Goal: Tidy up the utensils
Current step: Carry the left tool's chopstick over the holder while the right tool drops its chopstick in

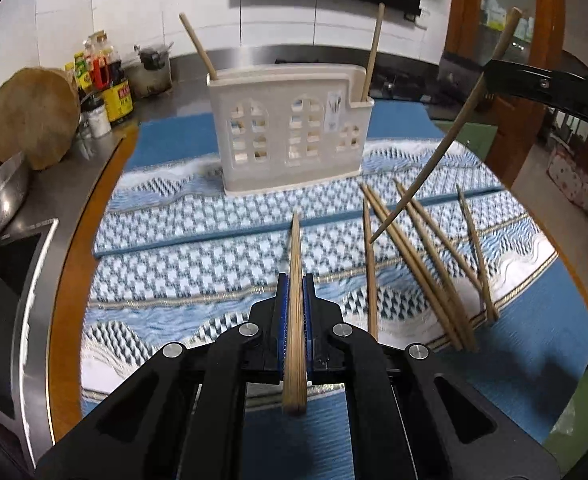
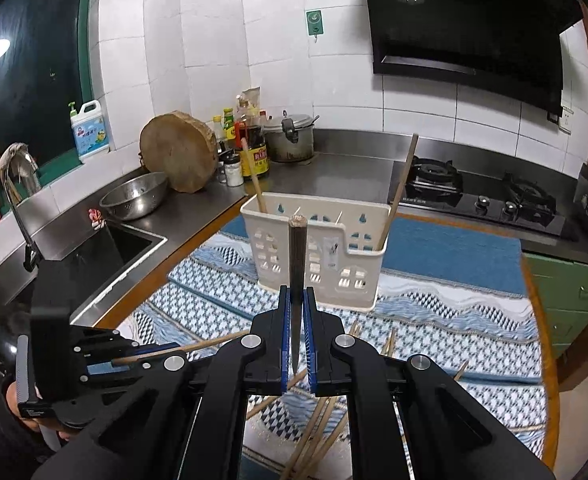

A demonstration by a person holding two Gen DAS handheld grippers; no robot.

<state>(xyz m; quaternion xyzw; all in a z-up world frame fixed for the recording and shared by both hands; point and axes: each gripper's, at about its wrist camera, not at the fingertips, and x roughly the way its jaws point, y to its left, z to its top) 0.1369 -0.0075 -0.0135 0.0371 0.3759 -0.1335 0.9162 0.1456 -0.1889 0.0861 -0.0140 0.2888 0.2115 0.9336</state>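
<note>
Lying at lower centre, one chopstick (image 1: 296,300) is clenched by the left gripper (image 1: 295,280); another chopstick (image 2: 297,276) is gripped upright by the right gripper (image 2: 296,300), before the holder (image 2: 314,248) mid-frame.

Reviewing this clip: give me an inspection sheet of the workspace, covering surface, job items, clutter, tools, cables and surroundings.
Surface: blue-and-white patterned mat on a round wooden-edged table.
Job's things: white utensil holder upright on the mat, two chopsticks standing in it; loose chopsticks lying on the mat to its right.
Clutter: nothing seen on the mat besides these.
Tools: left tool shut on a chopstick pointing toward the holder; right tool shut on a chopstick held above the mat, thick end up.
Cables: nothing seen.
Surroundings: steel counter with sink, metal bowl, round chopping block, sauce bottles, pot, gas hob, range hood.
</note>
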